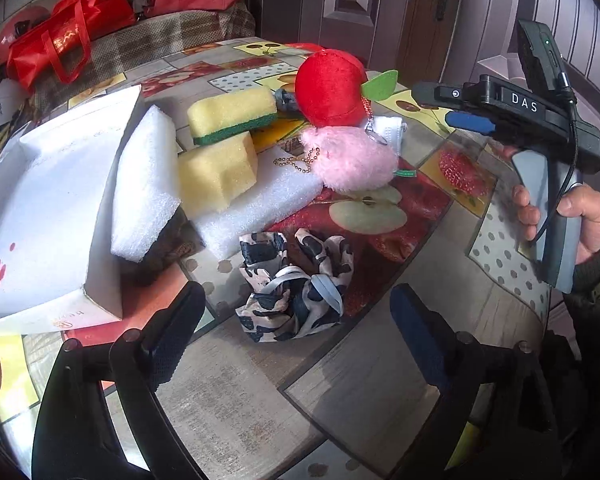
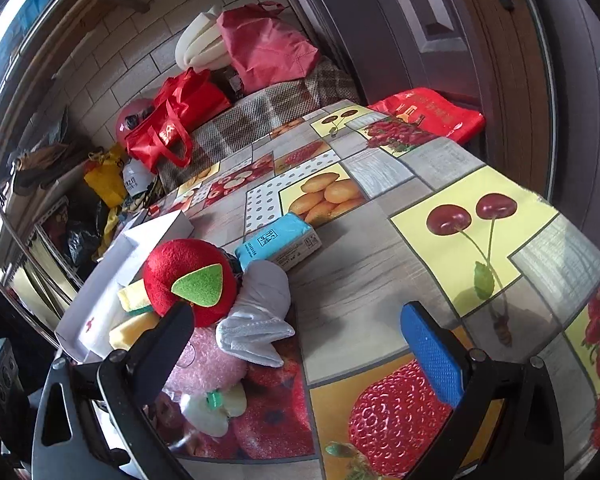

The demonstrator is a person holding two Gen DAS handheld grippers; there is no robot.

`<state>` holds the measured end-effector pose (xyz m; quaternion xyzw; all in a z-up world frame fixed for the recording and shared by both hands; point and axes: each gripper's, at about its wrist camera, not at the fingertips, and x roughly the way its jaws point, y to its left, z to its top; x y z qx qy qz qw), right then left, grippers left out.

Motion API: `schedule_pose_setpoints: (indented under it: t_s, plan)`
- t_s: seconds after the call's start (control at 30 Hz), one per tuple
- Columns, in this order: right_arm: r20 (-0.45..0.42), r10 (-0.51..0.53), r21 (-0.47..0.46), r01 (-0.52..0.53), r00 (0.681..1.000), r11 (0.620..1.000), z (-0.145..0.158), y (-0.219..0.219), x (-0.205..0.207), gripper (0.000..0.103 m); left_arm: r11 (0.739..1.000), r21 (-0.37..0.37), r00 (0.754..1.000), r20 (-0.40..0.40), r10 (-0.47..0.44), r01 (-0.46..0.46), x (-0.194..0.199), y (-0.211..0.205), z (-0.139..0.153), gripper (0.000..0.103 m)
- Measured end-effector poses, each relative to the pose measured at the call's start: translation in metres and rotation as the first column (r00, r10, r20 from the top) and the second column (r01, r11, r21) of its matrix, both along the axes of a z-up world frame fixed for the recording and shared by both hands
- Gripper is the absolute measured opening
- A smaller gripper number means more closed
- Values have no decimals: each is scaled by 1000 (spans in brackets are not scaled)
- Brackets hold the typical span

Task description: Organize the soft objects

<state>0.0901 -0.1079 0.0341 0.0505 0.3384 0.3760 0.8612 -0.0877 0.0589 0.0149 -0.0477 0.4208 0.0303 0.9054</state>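
At the far left of your left wrist view sits the white box [image 1: 40, 208], open and tilted on the fruit-print tablecloth [image 1: 236, 384]. A white foam block [image 1: 146, 188] leans against its right wall. Next come two yellow sponges [image 1: 220, 168], the upper one with a green scrub face, resting on a flat white foam sheet [image 1: 268, 204]. Your left gripper [image 1: 296, 336] hangs with its fingers wide apart and holding nothing, the black-and-white patterned cloth [image 1: 296, 284] bunched on the table between them. Further right, the red plush apple [image 1: 330, 88] sits on top of the pink fluffy pompom [image 1: 352, 160], with a white folded cloth [image 2: 256, 316] just beside them. At the far right, your right gripper [image 2: 304, 348] has its fingers spread, empty, above the strawberry print, near the plush pile. A blue tissue packet [image 2: 276, 240] lies behind the apple.
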Motion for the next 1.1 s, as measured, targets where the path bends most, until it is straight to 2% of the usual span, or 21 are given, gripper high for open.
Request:
schedule_pose_setpoints:
  t_s: [0.03,0.1,0.23,0.33,0.43,0.53,0.63,0.8,0.87,0.9,1.1]
  plan:
    - [19,31,-49,-30,999,998,2,6,-3,103,1000,-2,1000,-7,-1,1,2,0,-1,85]
    - [45,115,-77,-111,992,991,5,14,-14,103,1000,-15,1000,5,1,-1,0,3,0,84]
    - [201,273,-236,-224,941,945,9,44,-58,101,998,-52,999,11,30,-30,-1,13,1,84]
    - [180,369,-318,-301,912,899,0,69,-73,87,998,-51,999,13,43,-42,-2,14,2,84]
    - [126,357,-376,-289,925,881,-16,83,-70,82,998,-49,999,12,45,-44,-2,14,2,84]
    - [38,304,-367,-269,952,890,-28,84,-57,82,998,-49,999,-10,40,-40,3,15,0,84]
    - [-34,270,-314,-267,962,911,-31,85,-45,82,999,-32,999,-16,39,-40,6,13,-2,84]
    - [-34,250,-301,-248,968,921,-30,103,-41,82,999,-17,999,-25,44,-44,10,12,-4,82]
    - [-15,243,-309,-236,970,922,-31,105,-46,75,999,-4,999,-20,45,-45,10,12,-4,61]
    - [-9,243,-311,-234,970,921,-30,105,-48,64,999,-5,999,-16,41,-41,10,12,-3,46]
    - [-38,294,-294,-292,955,910,-31,87,-57,62,999,-25,999,19,30,-29,7,13,1,41]
